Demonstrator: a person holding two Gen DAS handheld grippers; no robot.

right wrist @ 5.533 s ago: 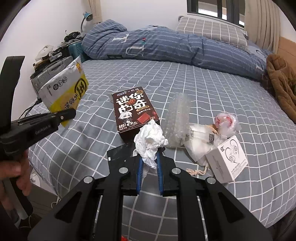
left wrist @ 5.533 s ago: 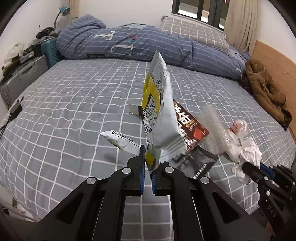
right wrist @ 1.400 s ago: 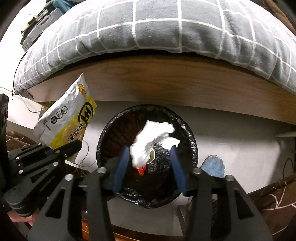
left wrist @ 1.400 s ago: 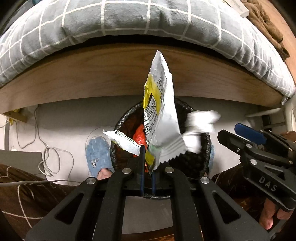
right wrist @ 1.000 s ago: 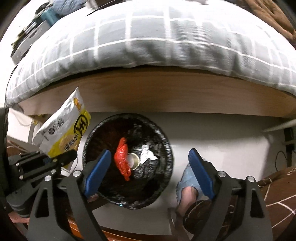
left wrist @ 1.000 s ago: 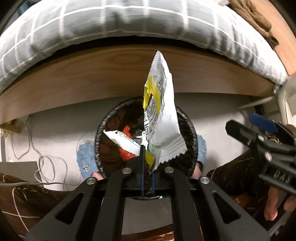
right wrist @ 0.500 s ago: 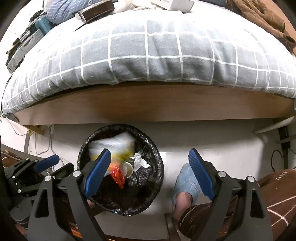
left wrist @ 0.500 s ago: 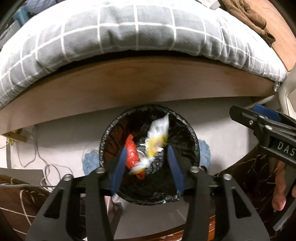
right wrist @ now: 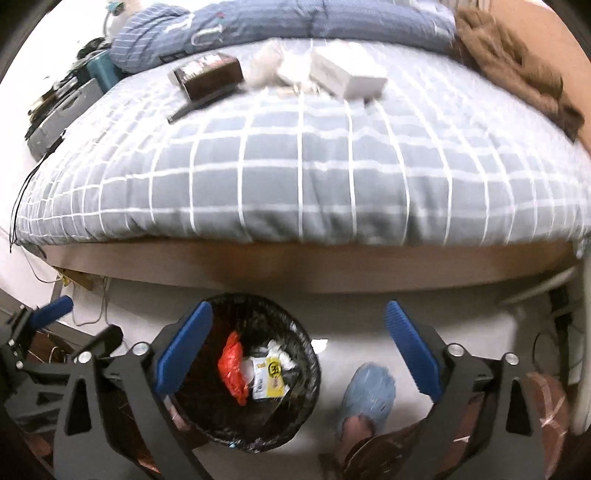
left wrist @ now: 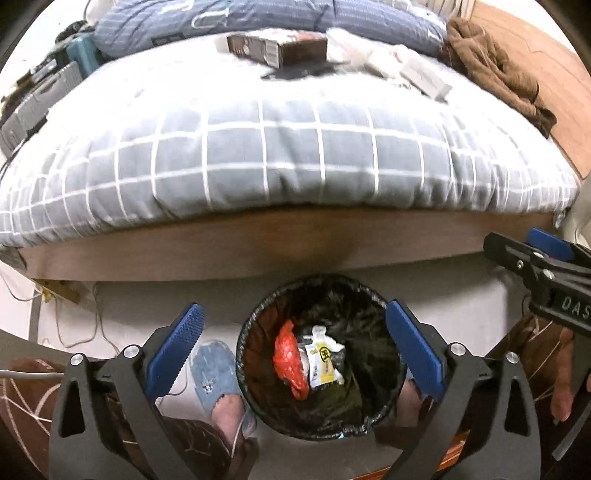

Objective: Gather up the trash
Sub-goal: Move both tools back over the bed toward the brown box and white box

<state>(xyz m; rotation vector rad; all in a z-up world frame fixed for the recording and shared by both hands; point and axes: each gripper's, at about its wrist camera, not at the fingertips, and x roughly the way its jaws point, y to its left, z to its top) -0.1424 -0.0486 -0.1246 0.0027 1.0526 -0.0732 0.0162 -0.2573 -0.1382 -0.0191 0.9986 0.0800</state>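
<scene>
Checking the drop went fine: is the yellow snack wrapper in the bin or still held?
In the bin. The yellow snack wrapper lies inside the black-lined bin beside red trash; the left gripper is open and empty.

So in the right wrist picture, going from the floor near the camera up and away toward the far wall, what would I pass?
Black-lined trash bin holding the yellow snack wrapper → wooden bed frame → grey checked bedspread → brown snack box → blue striped duvet.
</scene>
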